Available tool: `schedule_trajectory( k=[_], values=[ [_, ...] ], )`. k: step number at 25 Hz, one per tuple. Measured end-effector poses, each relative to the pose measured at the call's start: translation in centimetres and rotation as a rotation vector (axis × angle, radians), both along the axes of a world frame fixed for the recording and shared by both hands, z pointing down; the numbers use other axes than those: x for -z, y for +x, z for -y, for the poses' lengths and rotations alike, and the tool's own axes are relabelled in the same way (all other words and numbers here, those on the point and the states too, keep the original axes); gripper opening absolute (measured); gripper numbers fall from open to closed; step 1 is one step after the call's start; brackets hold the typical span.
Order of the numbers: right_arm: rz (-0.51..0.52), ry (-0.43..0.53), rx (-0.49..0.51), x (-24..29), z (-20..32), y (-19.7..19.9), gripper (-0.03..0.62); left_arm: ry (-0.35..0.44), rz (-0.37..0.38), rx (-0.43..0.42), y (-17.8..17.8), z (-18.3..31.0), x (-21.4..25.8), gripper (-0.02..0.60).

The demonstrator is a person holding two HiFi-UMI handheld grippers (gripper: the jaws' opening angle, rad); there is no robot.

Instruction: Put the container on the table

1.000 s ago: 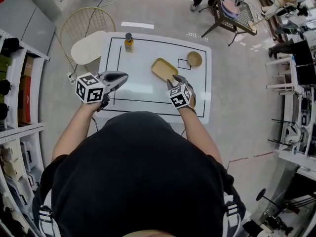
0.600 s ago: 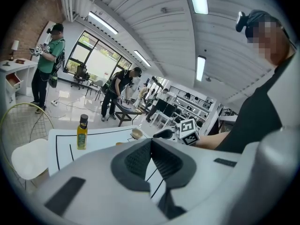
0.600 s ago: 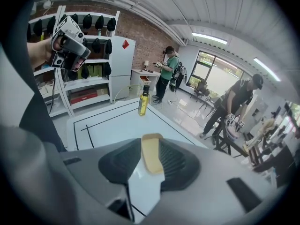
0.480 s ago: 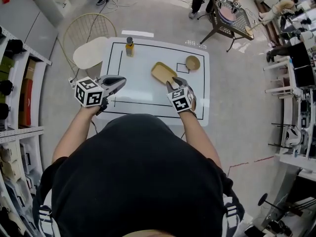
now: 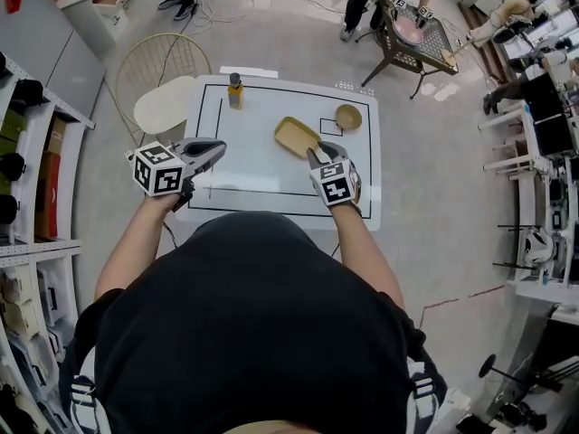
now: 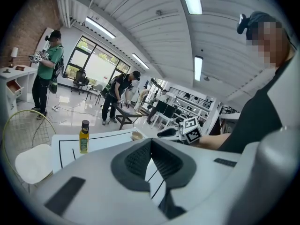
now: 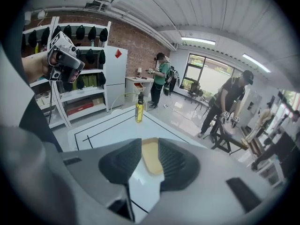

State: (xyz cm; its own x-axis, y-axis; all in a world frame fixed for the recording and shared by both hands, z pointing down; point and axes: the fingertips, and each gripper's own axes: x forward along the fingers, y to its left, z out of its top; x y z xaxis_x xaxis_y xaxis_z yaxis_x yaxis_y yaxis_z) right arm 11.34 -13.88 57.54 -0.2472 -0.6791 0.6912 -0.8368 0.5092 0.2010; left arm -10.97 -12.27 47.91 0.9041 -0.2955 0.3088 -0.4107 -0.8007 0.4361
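Note:
The container, a shallow yellow tray (image 5: pixel 297 136), lies flat on the white table (image 5: pixel 262 174) inside the black outline. My right gripper (image 5: pixel 321 149) hovers just above the tray's near right corner. Its jaws are closing and nothing is between them. In the right gripper view the tray (image 7: pixel 151 158) shows on the table through the gap of that gripper (image 7: pixel 150 146). My left gripper (image 5: pixel 220 144) hangs over the table's left part, well away from the tray. Its pads meet at the tip (image 6: pixel 151 142) and hold nothing.
A small wooden bowl (image 5: pixel 348 116) sits right of the tray beside a small black square. An oil bottle (image 5: pixel 235 89) stands at the far left edge. A wire chair (image 5: pixel 163 98) stands off the far left corner. Shelves (image 5: pixel 27 152) line the left. People work at a dark stand (image 5: pixel 412 30) beyond.
My right gripper has risen a little above the tray's near corner. The left gripper has stayed about where it was, and the tray has not moved.

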Motion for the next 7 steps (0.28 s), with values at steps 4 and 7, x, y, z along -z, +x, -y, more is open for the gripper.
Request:
schedule_trajectory(
  k=[4,7],
  values=[
    [0.025,0.009,-0.008,0.4,-0.4,-0.4,0.115,0.006,0.001,-0.005,-0.1,-0.5,0.1,0.008],
    [0.049,0.007,-0.017,0.5,-1.0,-0.7,0.114,0.000,0.005,-0.014,-0.1,-1.2,-0.1,0.008]
  ],
)
